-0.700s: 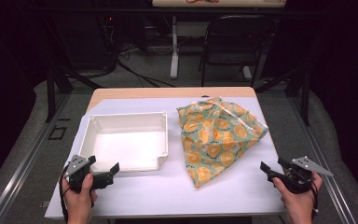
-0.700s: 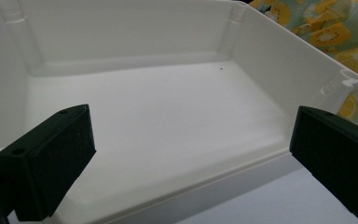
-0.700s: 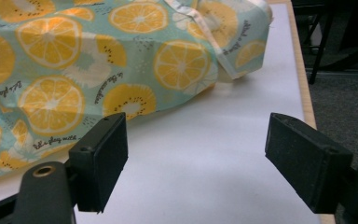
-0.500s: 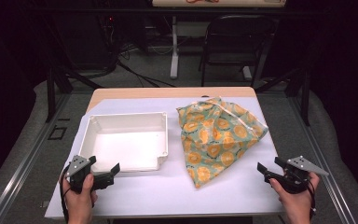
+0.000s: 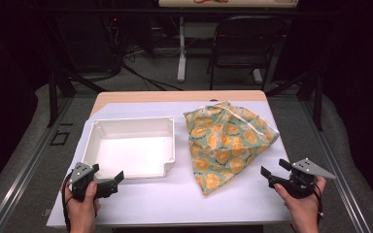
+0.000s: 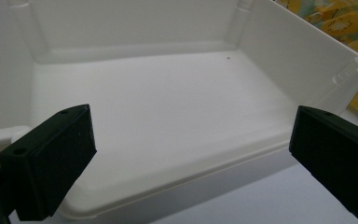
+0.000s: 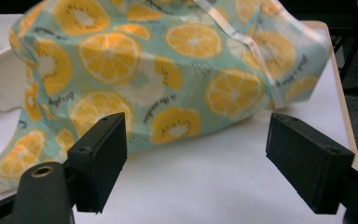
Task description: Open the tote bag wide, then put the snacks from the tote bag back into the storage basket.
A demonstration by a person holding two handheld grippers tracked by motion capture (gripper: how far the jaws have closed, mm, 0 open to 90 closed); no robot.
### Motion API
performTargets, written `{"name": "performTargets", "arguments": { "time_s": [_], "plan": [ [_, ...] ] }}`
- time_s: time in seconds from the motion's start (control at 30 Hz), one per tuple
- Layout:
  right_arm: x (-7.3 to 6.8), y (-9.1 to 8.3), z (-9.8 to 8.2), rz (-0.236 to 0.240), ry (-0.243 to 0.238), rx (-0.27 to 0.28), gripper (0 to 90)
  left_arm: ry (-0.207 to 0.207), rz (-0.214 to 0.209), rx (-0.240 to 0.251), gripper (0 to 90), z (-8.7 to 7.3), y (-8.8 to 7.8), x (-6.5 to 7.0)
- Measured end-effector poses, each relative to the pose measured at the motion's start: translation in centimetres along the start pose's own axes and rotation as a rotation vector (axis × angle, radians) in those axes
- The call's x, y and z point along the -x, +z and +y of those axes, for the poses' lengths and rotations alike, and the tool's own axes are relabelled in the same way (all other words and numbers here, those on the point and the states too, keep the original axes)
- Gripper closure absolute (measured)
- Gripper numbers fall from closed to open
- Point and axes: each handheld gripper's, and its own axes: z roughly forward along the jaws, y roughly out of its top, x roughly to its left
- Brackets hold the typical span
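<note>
Near the table's front edge, both tools, left (image 5: 108, 178) and right (image 5: 273, 171), gape wide, holding nothing.

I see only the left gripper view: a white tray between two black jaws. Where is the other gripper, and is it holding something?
Observer: The right gripper is at the near right corner of the table, jaws open, with nothing between them.
Operator: What is in front of it?
Observer: A fruit-print bag with orange slices lies ahead of its jaws, not touched by them.
Operator: Is the bag touching the white tray?
Observer: In the high view the bag lies just to the right of the white tray; whether they touch, I cannot tell.
Operator: Is anything inside the tray?
Observer: No, the high view shows all of its floor bare.
</note>
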Motion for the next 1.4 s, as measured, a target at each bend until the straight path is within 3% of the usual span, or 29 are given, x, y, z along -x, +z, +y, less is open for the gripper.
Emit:
{"name": "performTargets", "arguments": {
  "time_s": [0.13,0.4,0.6,0.87,1.4],
  "plan": [
    [-0.8,0.2,1.6,0.012,-0.016,0.032,19.0,0.0,0.001,0.008,0.5,0.0,0.0,0.2],
    [-1.9,1.3,3.5,0.033,-0.033,0.041,18.9,0.01,-0.003,-0.004,0.6,0.0,0.2,0.4],
    [-3.5,3.5,5.4,0.073,-0.066,0.014,18.5,0.005,0.001,-0.007,0.7,-0.1,0.1,0.2],
    [-4.4,5.7,7.6,0.099,-0.052,0.008,17.6,0.021,-0.007,-0.014,0.8,-0.1,0.2,0.6],
    [-6.5,9.4,9.0,0.137,-0.034,-0.031,17.9,0.03,-0.018,-0.014,0.8,0.0,0.5,1.0]
  ]
}}
